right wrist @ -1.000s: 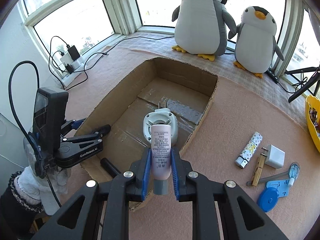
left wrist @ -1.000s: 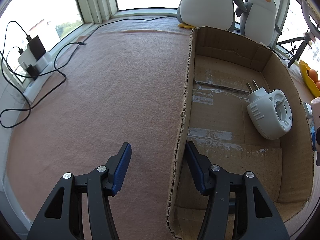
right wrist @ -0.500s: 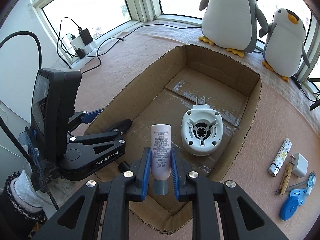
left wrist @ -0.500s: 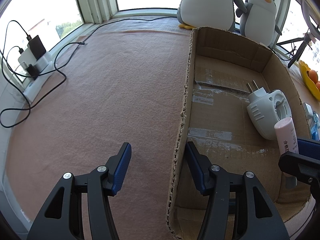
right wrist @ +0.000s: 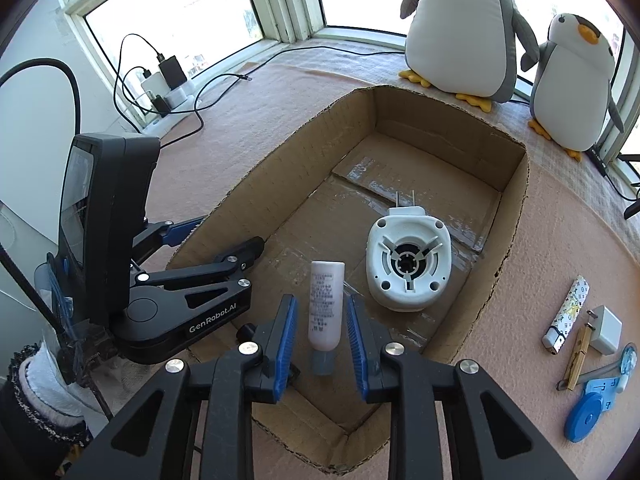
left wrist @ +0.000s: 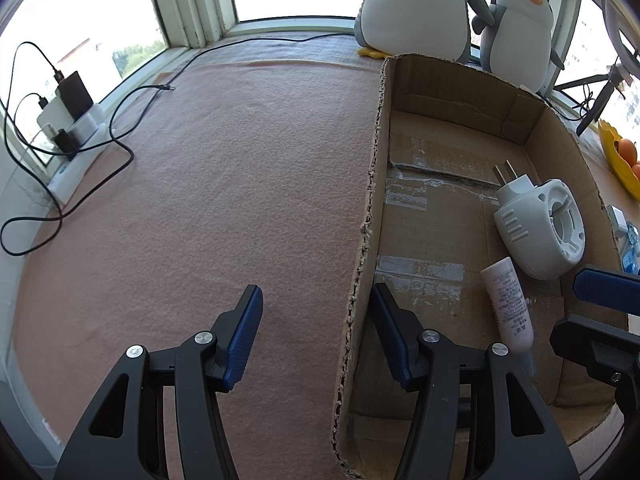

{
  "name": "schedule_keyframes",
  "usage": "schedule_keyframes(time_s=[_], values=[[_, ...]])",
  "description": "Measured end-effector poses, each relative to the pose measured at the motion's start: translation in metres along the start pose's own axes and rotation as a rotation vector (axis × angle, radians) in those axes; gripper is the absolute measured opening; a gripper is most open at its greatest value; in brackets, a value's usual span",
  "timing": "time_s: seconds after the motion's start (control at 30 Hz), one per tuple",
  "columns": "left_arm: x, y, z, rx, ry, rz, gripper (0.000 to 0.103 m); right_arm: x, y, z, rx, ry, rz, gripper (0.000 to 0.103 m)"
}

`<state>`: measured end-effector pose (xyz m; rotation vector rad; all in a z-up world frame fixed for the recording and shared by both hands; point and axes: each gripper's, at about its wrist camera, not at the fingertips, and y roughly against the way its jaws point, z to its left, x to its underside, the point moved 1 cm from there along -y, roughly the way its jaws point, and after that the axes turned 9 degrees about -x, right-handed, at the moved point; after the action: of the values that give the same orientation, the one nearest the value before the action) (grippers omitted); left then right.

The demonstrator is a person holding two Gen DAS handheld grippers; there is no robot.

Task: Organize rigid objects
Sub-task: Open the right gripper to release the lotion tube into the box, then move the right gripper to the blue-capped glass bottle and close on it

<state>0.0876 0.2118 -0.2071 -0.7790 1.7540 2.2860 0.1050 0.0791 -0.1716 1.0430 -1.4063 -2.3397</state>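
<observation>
The right hand-held gripper (right wrist: 322, 336) is released, its blue pads standing apart on either side of the pink tube (right wrist: 326, 306) without touching it. The tube lies on the floor of the cardboard box (right wrist: 516, 216), low in the frame, cap toward the camera, just beside the white plug-in device (right wrist: 408, 266). The left hand-held gripper (left wrist: 316, 332) is spread wide, straddling the box's left wall (left wrist: 368, 216), one pad over the pink worktop (left wrist: 224, 184), one inside the box
</observation>
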Motion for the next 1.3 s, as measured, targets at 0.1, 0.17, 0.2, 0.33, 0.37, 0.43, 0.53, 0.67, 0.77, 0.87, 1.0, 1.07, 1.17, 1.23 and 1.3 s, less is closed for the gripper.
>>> schedule_keyframes(time_s=[0.1, 0.17, 0.2, 0.33, 0.37, 0.43, 0.53, 0.67, 0.77, 0.87, 1.0, 1.07, 1.17, 1.23, 1.3], values=[[0.0, -0.001, 0.0, -0.001, 0.0, 0.0, 0.057, -0.001, 0.005, -0.001, 0.005, -0.004, -0.021, 0.041], [0.0, -0.001, 0.0, -0.002, -0.001, 0.0, 0.057, -0.001, 0.008, -0.003, 0.007, -0.016, -0.033, 0.041], [0.0, -0.001, 0.0, -0.002, -0.001, 0.0, 0.057, -0.001, 0.011, -0.004, 0.009, -0.021, -0.041, 0.041], [0.0, -0.001, 0.0, -0.002, -0.001, 0.0, 0.057, 0.0, 0.025, -0.014, 0.005, -0.055, -0.089, 0.042], [0.0, -0.001, 0.0, -0.002, -0.001, 0.0, 0.057, 0.001, 0.03, -0.017, 0.002, -0.067, -0.103, 0.042], [-0.001, -0.001, 0.0, -0.004, -0.003, 0.0, 0.057, 0.003, 0.039, -0.025, -0.006, -0.091, -0.132, 0.043], [-0.001, -0.001, 0.0, -0.005, -0.005, 0.001, 0.057, 0.008, 0.051, -0.04, 0.007, -0.129, -0.153, 0.043], [-0.001, -0.001, -0.001, -0.006, -0.007, 0.001, 0.057, 0.018, 0.07, -0.064, 0.04, -0.182, -0.182, 0.043], [-0.001, -0.001, 0.0, -0.007, -0.008, 0.001, 0.057, 0.029, 0.088, -0.086, 0.076, -0.224, -0.202, 0.043], [-0.001, -0.001, -0.001, -0.007, -0.008, 0.001, 0.057, 0.042, 0.105, -0.109, 0.119, -0.27, -0.204, 0.043], [-0.001, -0.001, -0.001, -0.007, -0.008, 0.001, 0.057, 0.061, 0.127, -0.145, 0.194, -0.354, -0.215, 0.043], [-0.001, -0.001, -0.001, -0.008, -0.008, 0.001, 0.057, 0.071, 0.137, -0.165, 0.231, -0.405, -0.219, 0.043], [-0.001, -0.001, -0.001, -0.008, -0.008, 0.001, 0.057, 0.084, 0.147, -0.193, 0.277, -0.474, -0.212, 0.043], [-0.001, -0.001, -0.001, -0.008, -0.008, 0.001, 0.057, 0.092, 0.149, -0.213, 0.293, -0.53, -0.2, 0.043], [-0.001, -0.001, -0.001, -0.008, -0.008, 0.001, 0.057, 0.099, 0.149, -0.233, 0.289, -0.588, -0.192, 0.043]])
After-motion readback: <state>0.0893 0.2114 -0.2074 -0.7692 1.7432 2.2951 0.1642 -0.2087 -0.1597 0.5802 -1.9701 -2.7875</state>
